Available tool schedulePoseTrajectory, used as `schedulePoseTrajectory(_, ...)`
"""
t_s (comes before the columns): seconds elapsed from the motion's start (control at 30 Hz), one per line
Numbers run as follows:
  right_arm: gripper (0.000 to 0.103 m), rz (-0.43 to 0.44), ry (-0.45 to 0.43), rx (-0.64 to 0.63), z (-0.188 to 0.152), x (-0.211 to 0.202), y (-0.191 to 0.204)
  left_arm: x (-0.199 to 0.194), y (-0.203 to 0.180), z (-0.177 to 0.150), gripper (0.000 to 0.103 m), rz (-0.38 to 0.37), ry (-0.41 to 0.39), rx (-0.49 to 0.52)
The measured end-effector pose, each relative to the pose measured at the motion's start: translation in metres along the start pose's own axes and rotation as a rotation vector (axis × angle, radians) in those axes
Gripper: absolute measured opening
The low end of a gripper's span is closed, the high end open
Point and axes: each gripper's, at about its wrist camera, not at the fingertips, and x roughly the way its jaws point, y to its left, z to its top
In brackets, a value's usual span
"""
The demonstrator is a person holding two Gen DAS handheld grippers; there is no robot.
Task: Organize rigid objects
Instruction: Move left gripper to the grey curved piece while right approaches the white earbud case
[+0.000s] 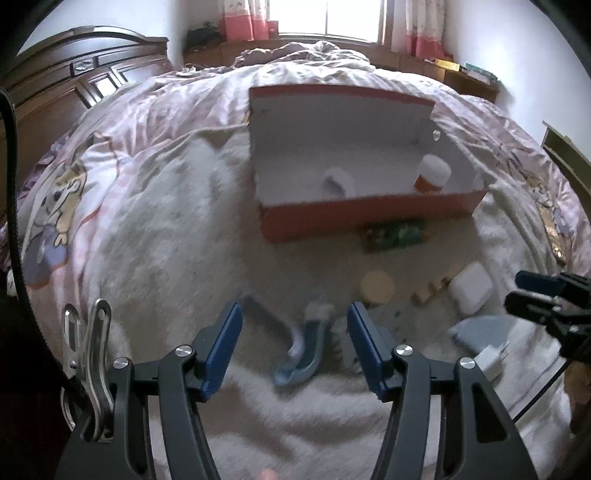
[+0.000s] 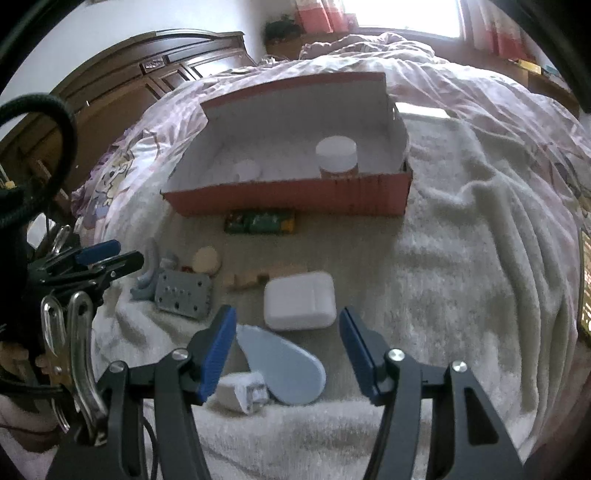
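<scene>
Jaws: both pairs parted, empty | blue shoehorn [image 1: 301, 354]: long axis runs away from left gripper [image 1: 295, 345]

light: window [image 1: 328, 18] backlit, blown out | blur: perhaps motion, foreground | edges: fisheye-warped, dark vignette

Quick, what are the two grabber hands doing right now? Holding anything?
Left gripper: open, holding nothing, above a curved blue piece.
Right gripper: open, holding nothing, above a flat blue teardrop piece.
</scene>
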Motion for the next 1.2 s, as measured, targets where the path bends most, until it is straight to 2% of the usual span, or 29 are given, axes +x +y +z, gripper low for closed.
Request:
schedulePoseTrajectory(0.2, 0.061, 0.017, 0.017, 0.006, -0.011, -0.002, 0.001, 0.006, 0.008, -0.016, 0.06, -0.009, 0.041, -0.023)
schedulePoseTrajectory(0.37, 0.061, 0.023, 0.025, 0.018, -0.014, 0.0, -0.001, 0.017, 0.015, -0.013, 0.06, -0.026, 0.053, -0.076)
schedulePoseTrajectory(0.5, 0.061, 0.029, 0.03, 0.027, -0.015, 0.003, -0.003, 0.026, 0.018, -0.014, 0.06, -0.005, 0.069, -0.076)
schedulePoseTrajectory(0.7, 0.061, 0.038, 0.039, 0.037, -0.015, 0.008, -0.005, 0.033, 0.025, -0.016, 0.06, 0.067, 0.063, -0.067)
schedulePoseTrajectory(0.83, 0.061, 0.042, 0.046, 0.044, -0.016, 0.011, -0.006, 0.041, 0.031, -0.013, 0.059, 0.07, 0.062, -0.083)
schedulePoseTrajectory(0.9, 0.061, 0.042, 0.049, 0.048, -0.016, 0.013, -0.007, 0.046, 0.03, -0.012, 0.057, 0.073, 0.065, -0.081)
schedulePoseTrajectory(1.07, 0.061, 0.045, 0.057, 0.056, -0.017, 0.016, -0.008, 0.05, 0.019, -0.01, 0.035, 0.075, 0.055, -0.046)
schedulePoseTrajectory(1.2, 0.061, 0.047, 0.063, 0.063, -0.015, 0.02, -0.008, 0.051, 0.011, -0.008, 0.023, 0.083, 0.043, -0.006)
